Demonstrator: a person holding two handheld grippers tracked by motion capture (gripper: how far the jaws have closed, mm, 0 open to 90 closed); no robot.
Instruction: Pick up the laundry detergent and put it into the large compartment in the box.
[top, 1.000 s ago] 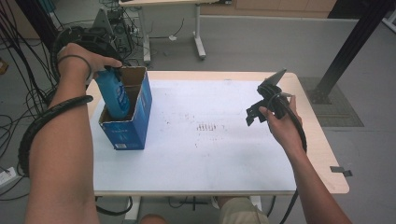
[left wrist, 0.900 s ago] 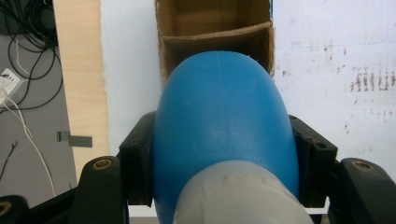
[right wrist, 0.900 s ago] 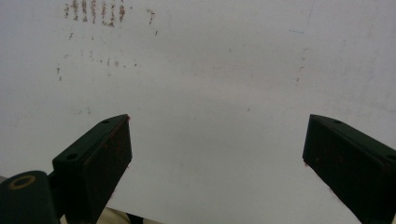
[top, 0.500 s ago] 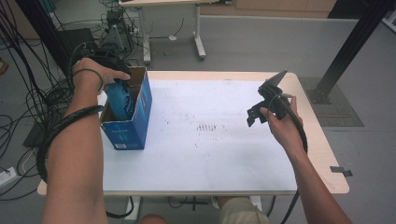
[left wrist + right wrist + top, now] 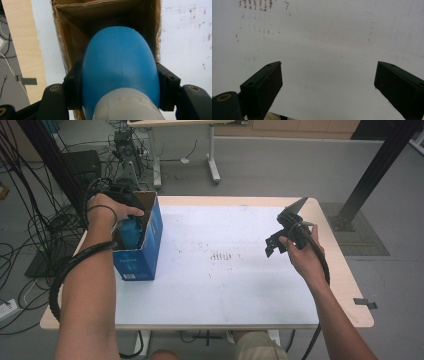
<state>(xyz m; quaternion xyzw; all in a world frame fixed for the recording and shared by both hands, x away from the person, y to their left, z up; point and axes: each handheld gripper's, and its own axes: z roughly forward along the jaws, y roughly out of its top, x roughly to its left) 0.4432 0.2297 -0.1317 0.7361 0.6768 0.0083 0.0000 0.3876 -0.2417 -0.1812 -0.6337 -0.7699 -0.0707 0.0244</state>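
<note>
One blue bottle, long axis pointing into the box at 9 o'clock, pinched by the left gripper. Right gripper, jaws spread, hovers empty at 3 o'clock, well apart.

The table has a white top, speckled with small dark marks near its middle, and a pale wood edge. It stands on a smooth grey floor. Behind it stands a second table on white legs. At far left, black cables hang and lie tangled on the floor beside dark equipment. At right a black post slants down to a base plate. Light is even and soft.
</note>
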